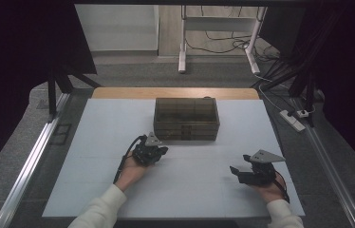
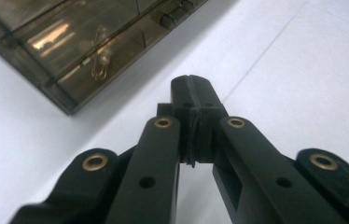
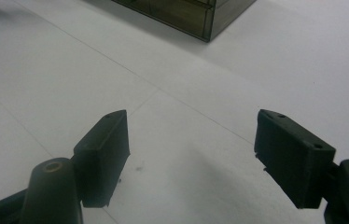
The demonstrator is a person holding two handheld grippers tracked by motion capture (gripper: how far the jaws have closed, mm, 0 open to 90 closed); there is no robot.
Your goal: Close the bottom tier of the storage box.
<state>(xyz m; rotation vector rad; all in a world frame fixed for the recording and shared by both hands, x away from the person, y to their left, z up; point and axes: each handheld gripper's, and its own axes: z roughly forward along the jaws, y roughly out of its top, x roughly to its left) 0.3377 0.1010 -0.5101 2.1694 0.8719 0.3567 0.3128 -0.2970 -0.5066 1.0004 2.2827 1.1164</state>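
A: Step?
B: Approach, I'd say. My L gripper [image 1: 159, 151], jaws pressed together on nothing, sits just before the smoked box [image 1: 186, 118] mid-desk [image 1: 95, 180]. R gripper [image 1: 237, 172] jaws apart, empty, well off.
A: Next?
B: Prob. nose L tip onto the front latch [image 2: 175, 16].
A: Unclear?
B: Box contents murky; gold clip-like thing [image 2: 100, 65] inside.

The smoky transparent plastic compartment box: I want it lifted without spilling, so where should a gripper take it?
Judging by its low, wide body, grip the smoky transparent plastic compartment box across a short end wall, coming level from the side; the open right gripper seems better placed than the shut left gripper.
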